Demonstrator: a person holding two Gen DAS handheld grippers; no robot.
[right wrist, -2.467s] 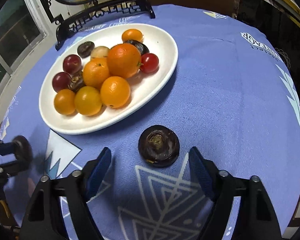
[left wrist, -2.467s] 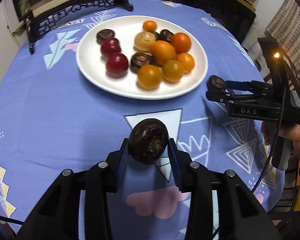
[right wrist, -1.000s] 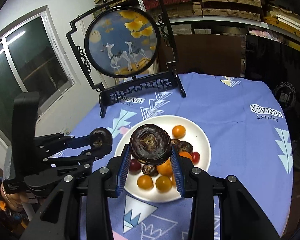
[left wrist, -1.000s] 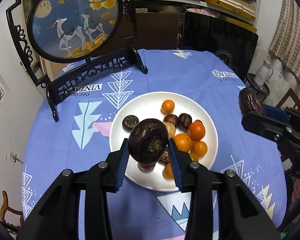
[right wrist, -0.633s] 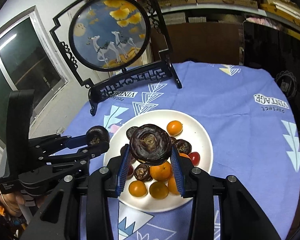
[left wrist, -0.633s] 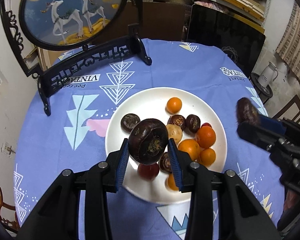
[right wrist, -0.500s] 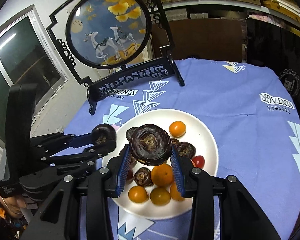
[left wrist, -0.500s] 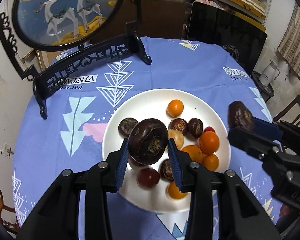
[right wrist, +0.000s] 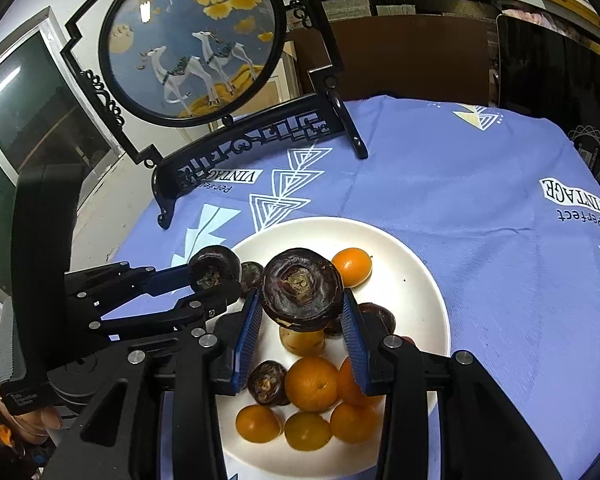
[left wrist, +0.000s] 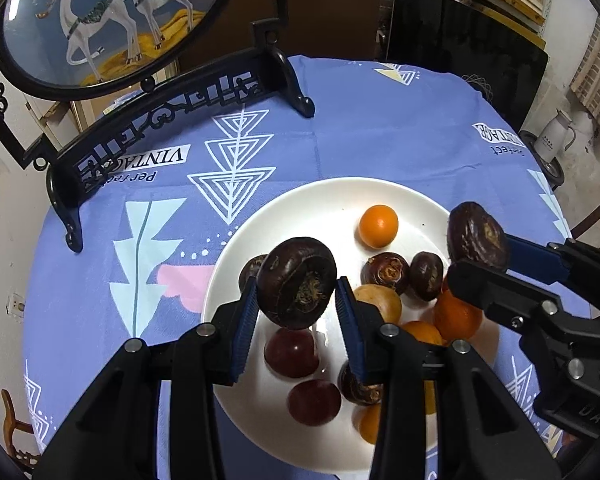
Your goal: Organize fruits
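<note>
The left tool (left wrist: 296,312) is clenched on a dark water chestnut (left wrist: 297,282), its blue ribbed pads (left wrist: 246,328) pressed to the sides of the squat, glossy, brown-black bulb, which hangs in the air above the near-left part of the white plate (left wrist: 332,196). The right tool (right wrist: 302,330) is clenched the same way on a second water chestnut (right wrist: 302,289), a flattened round one with a ringed, wrinkled top and a pale scar underneath, held above the middle of the plate. From the left wrist view the right tool comes in over the plate's right rim with its chestnut raised. The plate is smooth, round and shallow, and it carries glossy orange kumquats (right wrist: 311,383), one lone kumquat (left wrist: 378,226) toward its far side, matte dark chestnuts (left wrist: 388,273), two wine-red round fruits (left wrist: 292,353) and one pale peeled chestnut (left wrist: 380,304). The plate sits on a table under a lavender woven cloth (right wrist: 480,220) printed with white triangles. Beyond the plate stands an ornate black carved frame (right wrist: 244,140) holding a round deer picture.
</note>
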